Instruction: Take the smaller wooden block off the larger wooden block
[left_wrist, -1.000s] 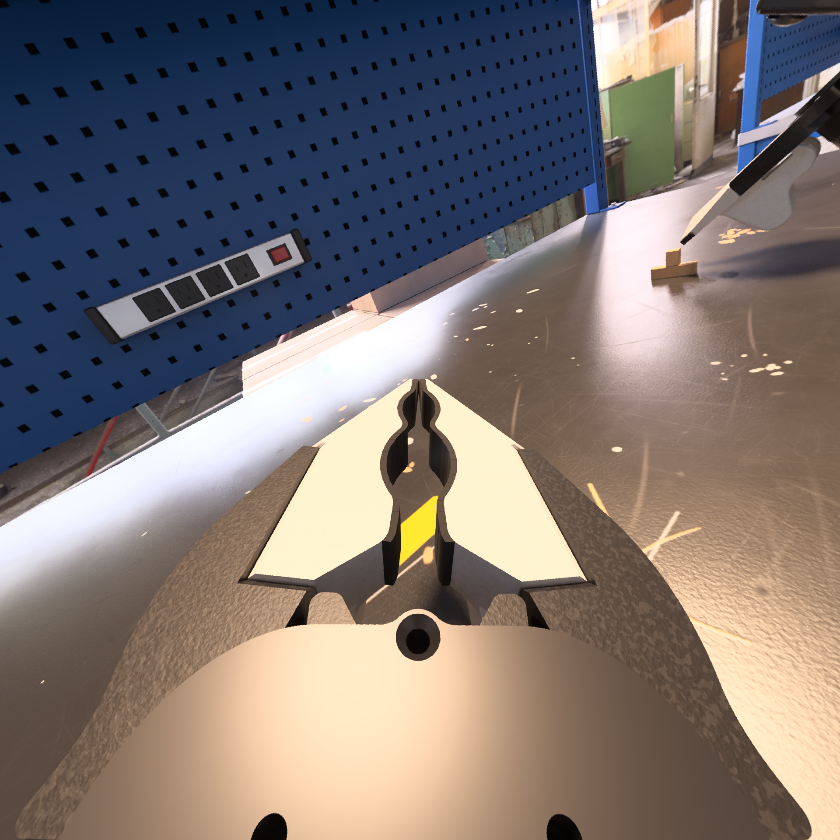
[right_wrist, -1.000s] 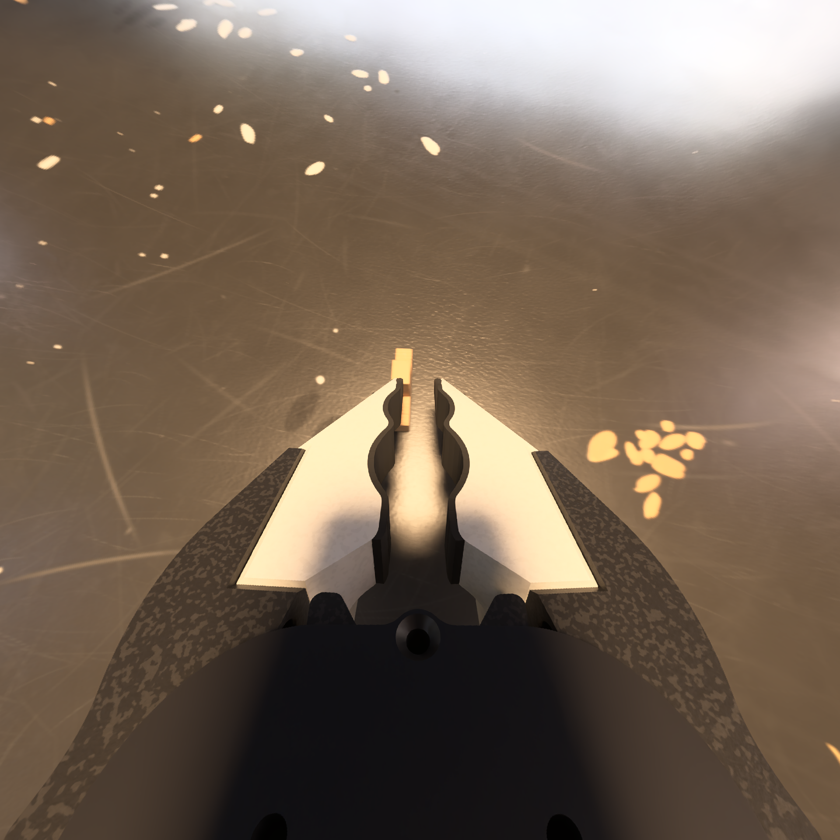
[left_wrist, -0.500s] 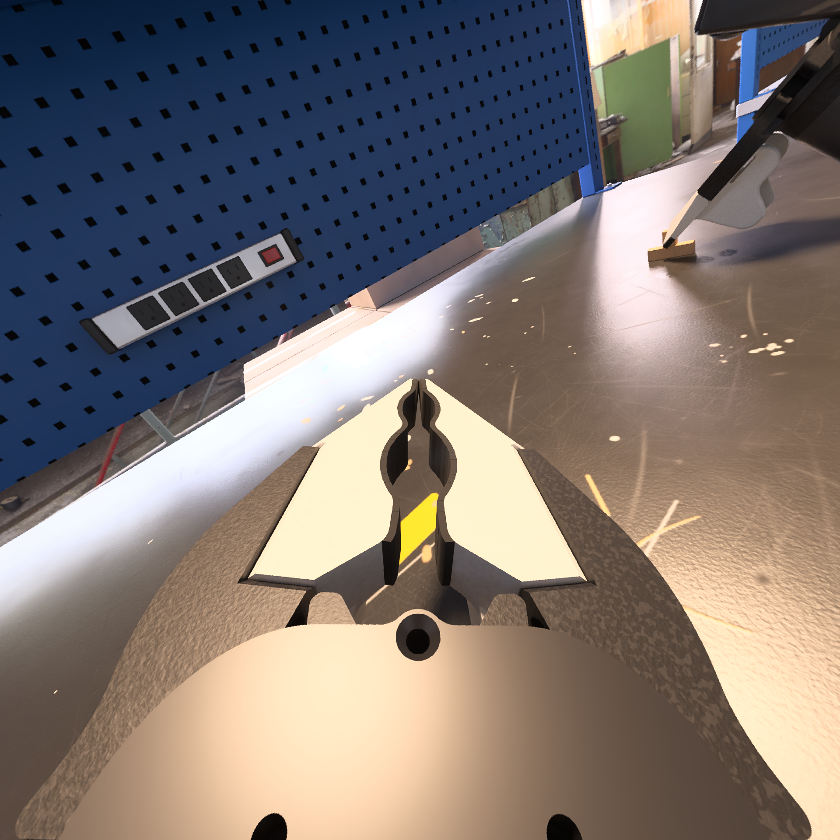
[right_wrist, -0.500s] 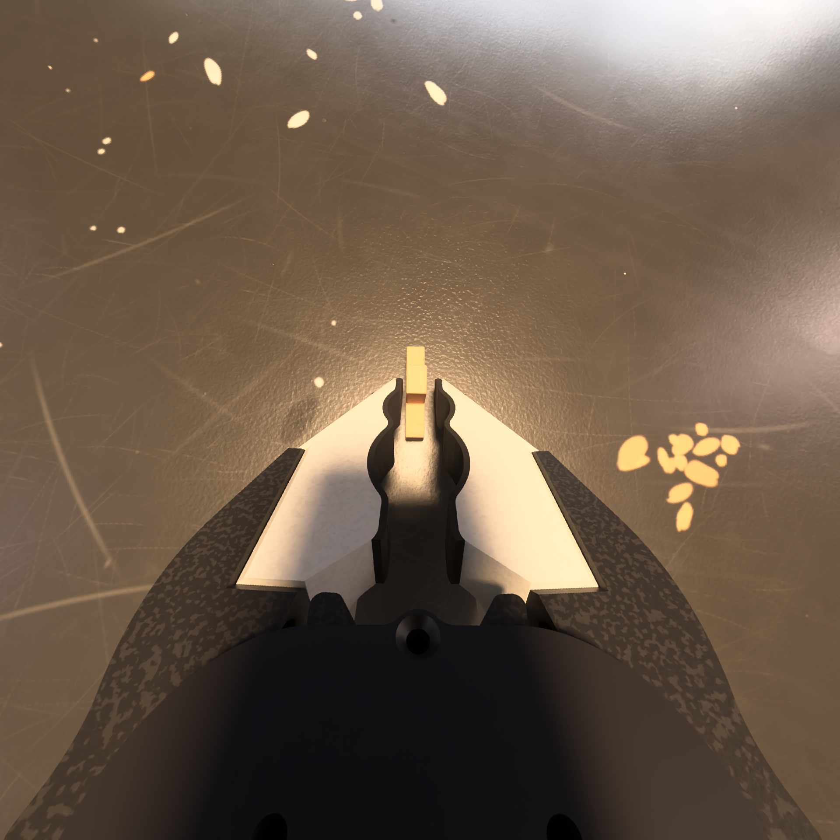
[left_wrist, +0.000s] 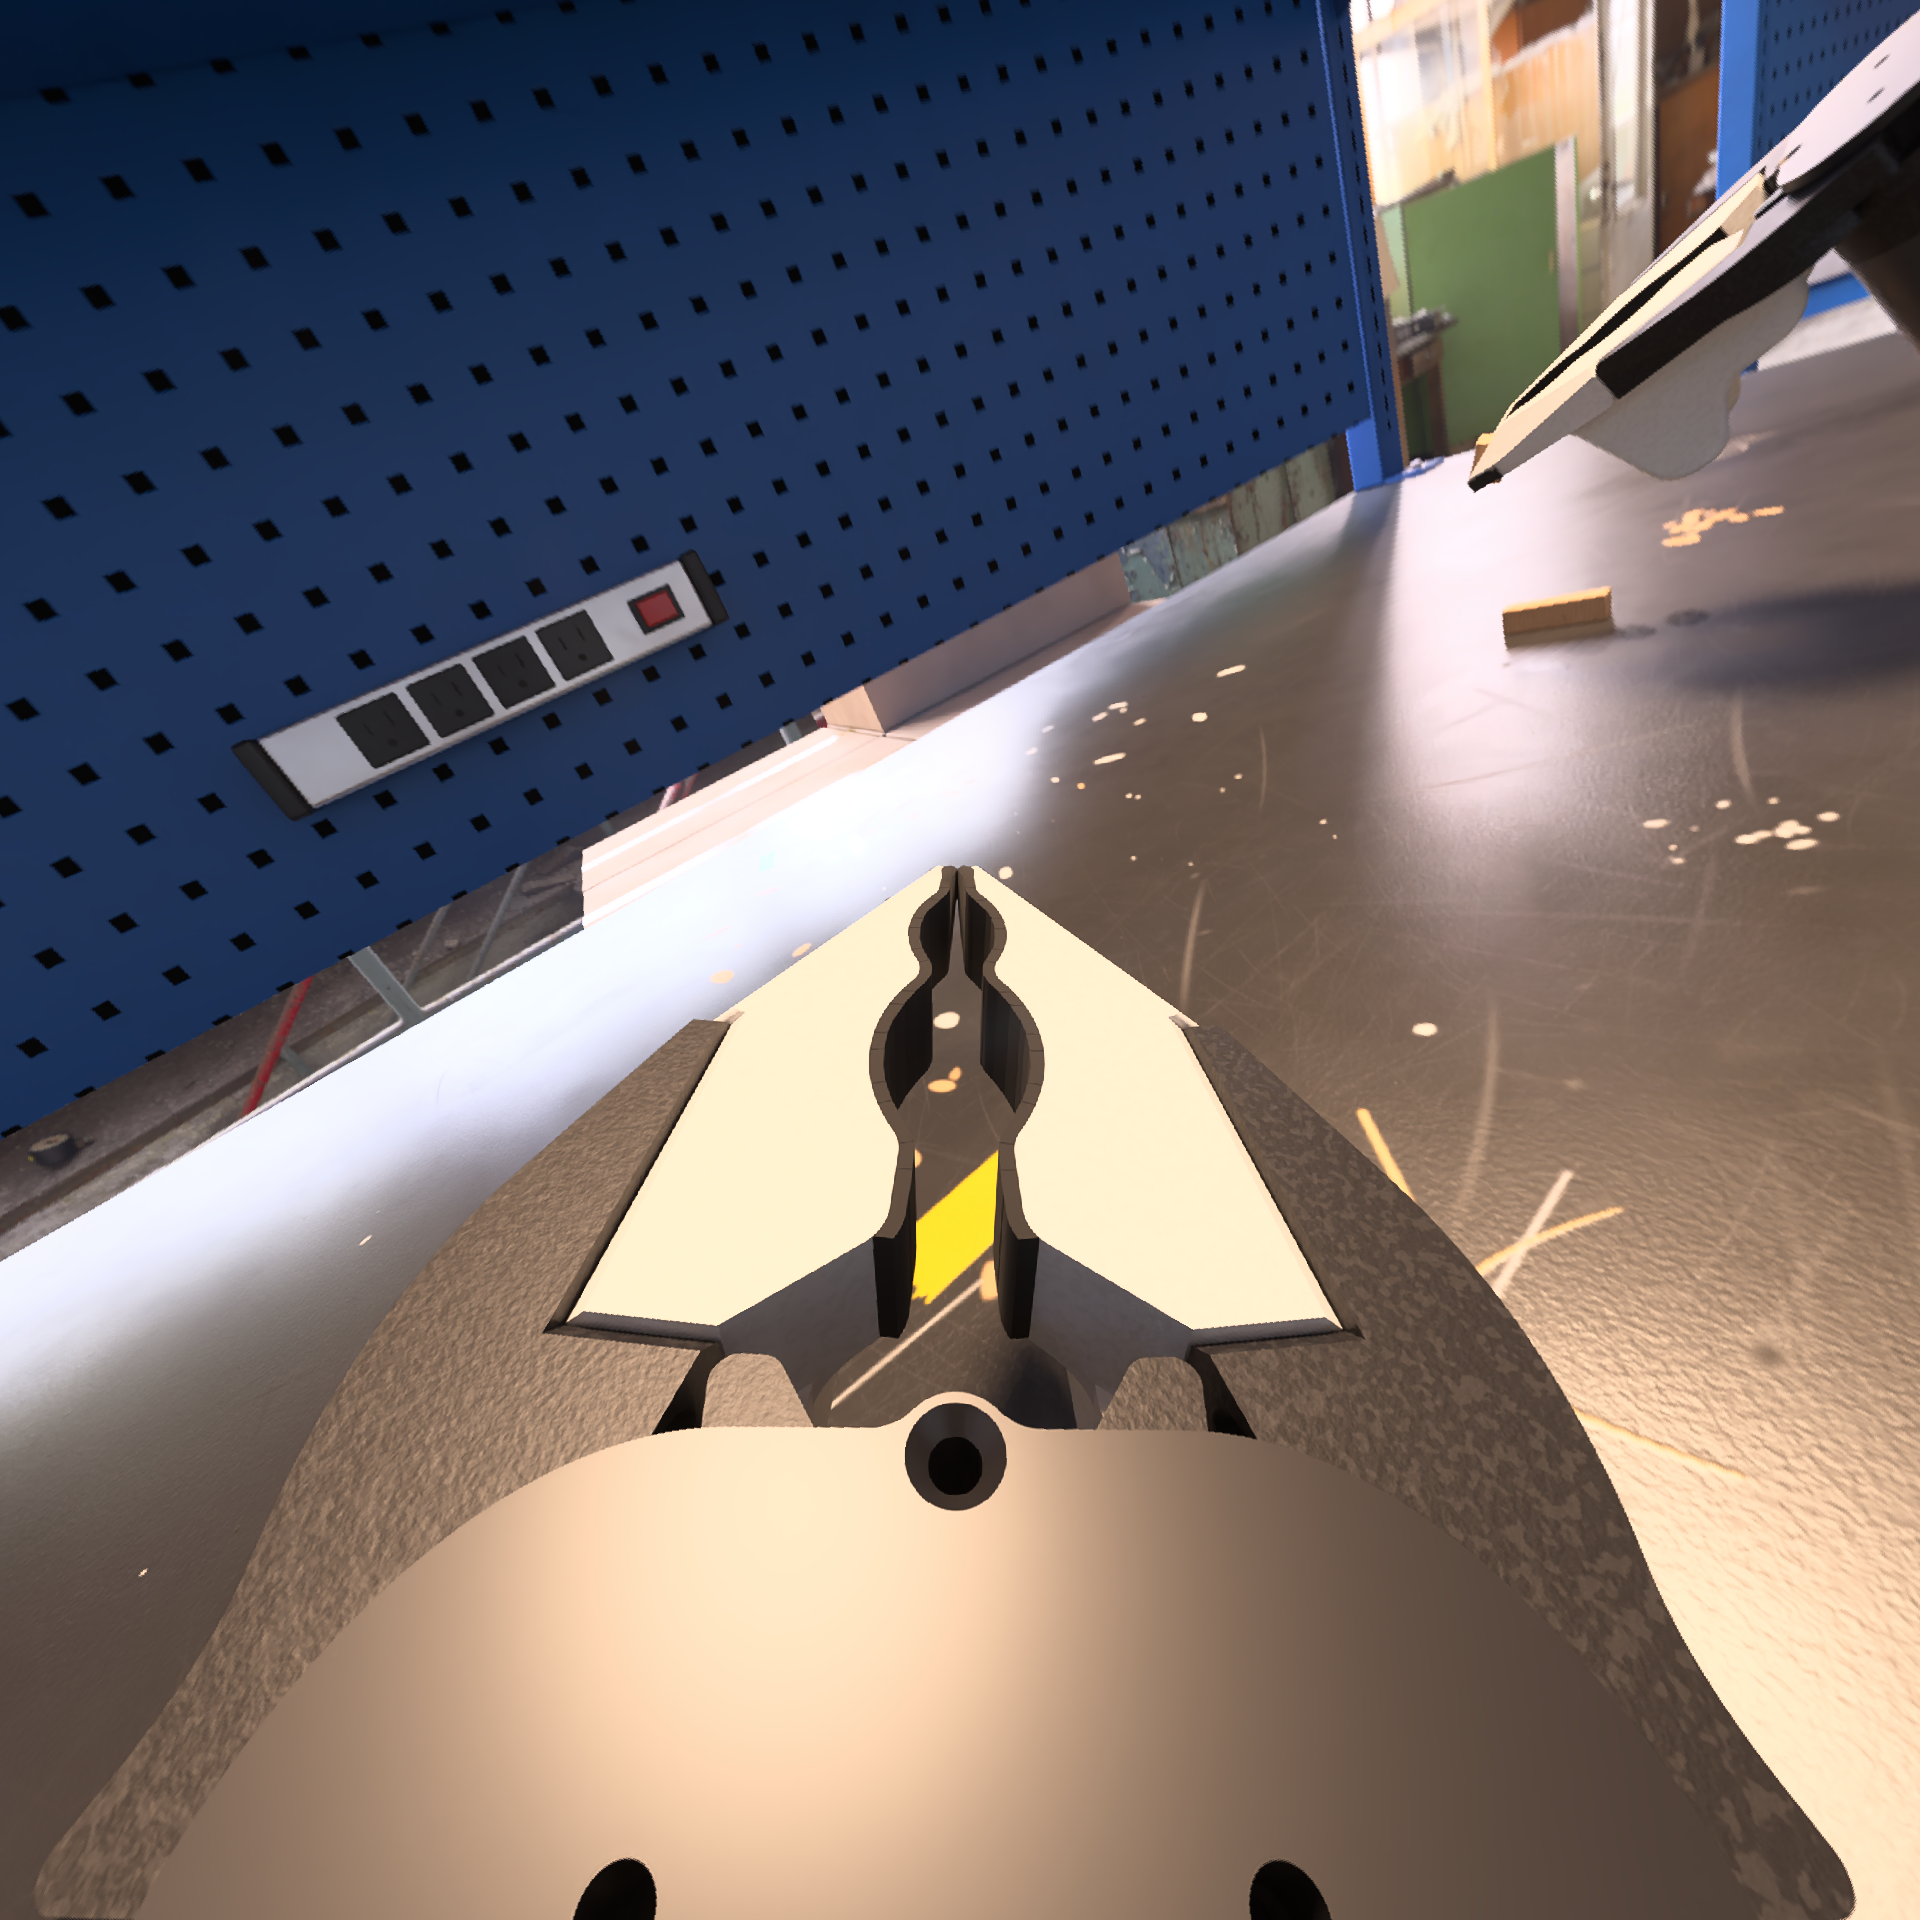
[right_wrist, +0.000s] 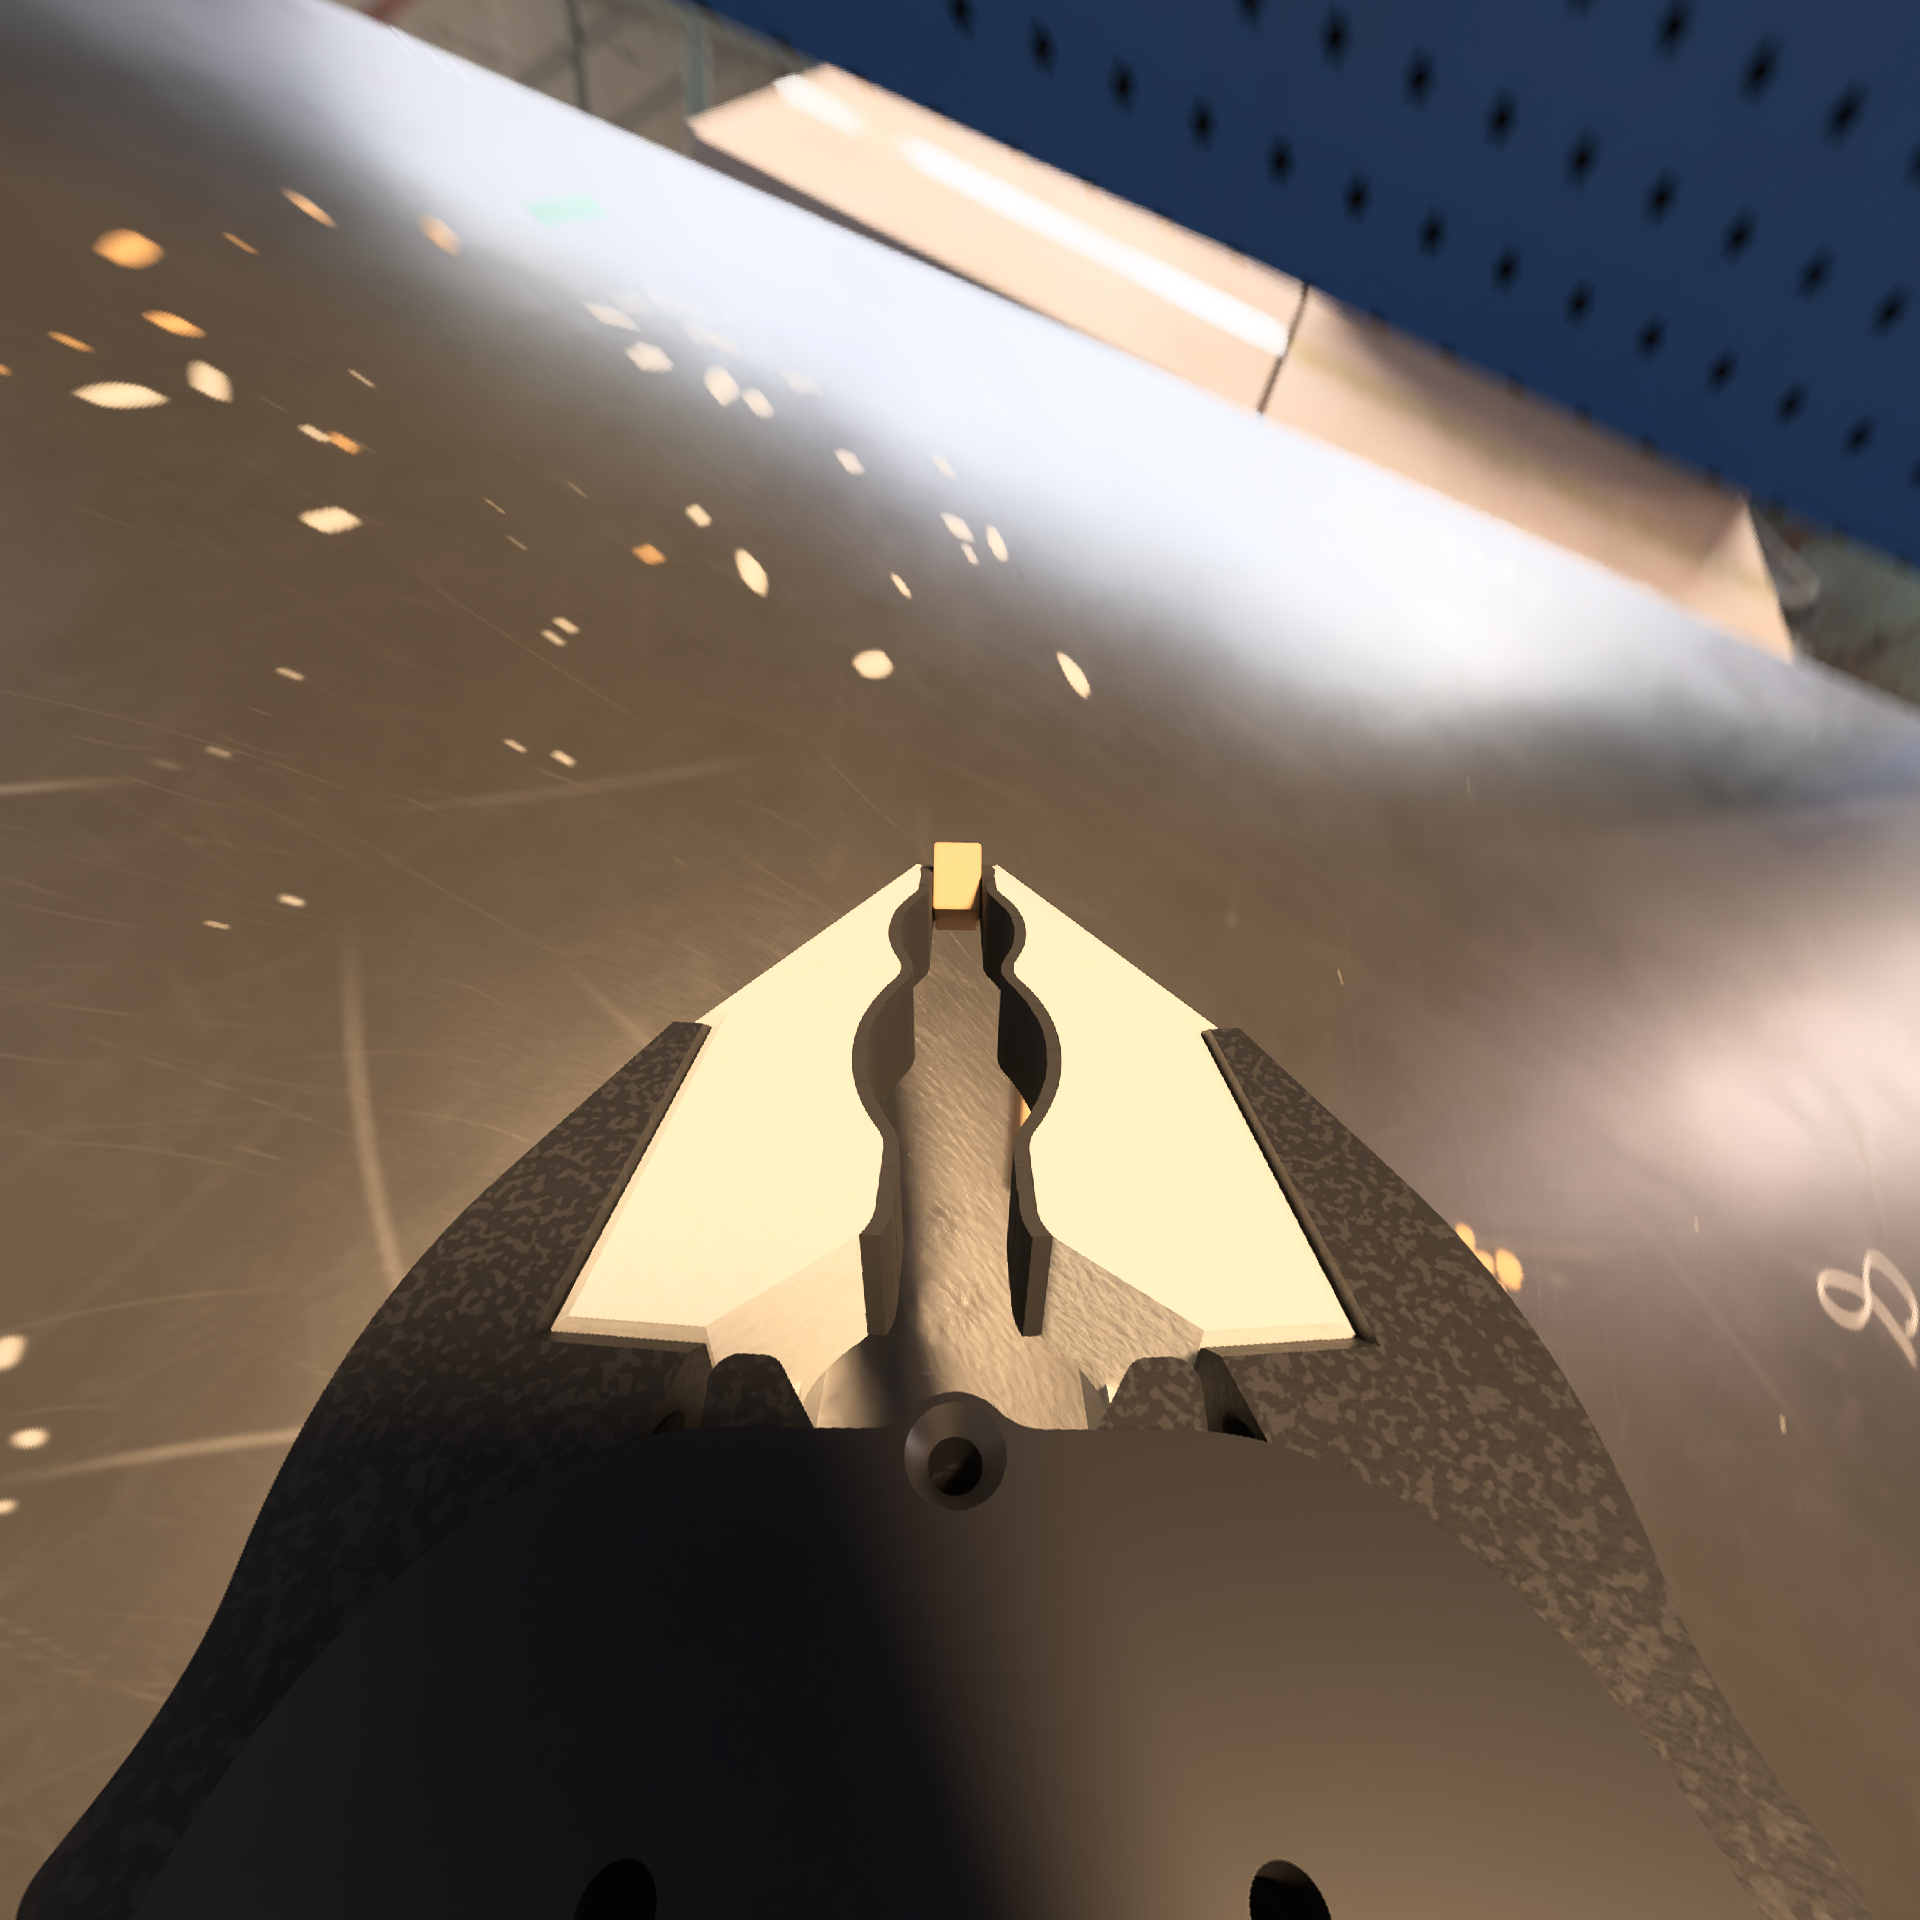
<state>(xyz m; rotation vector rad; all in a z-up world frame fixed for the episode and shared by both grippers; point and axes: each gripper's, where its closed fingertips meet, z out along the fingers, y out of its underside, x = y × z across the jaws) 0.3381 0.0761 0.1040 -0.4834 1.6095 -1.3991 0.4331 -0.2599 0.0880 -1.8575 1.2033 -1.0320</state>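
Fingers (right_wrist: 1013, 914) around smaller wooden block (right_wrist: 957, 883)

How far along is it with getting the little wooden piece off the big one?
The lifting looks done: the larger wooden block lies alone on the table, nothing on top. In hand: the right gripper is shut on the smaller wooden block and holds it in the air above the table. Left: setting it down somewhere. The left gripper is shut and empty, far from both.
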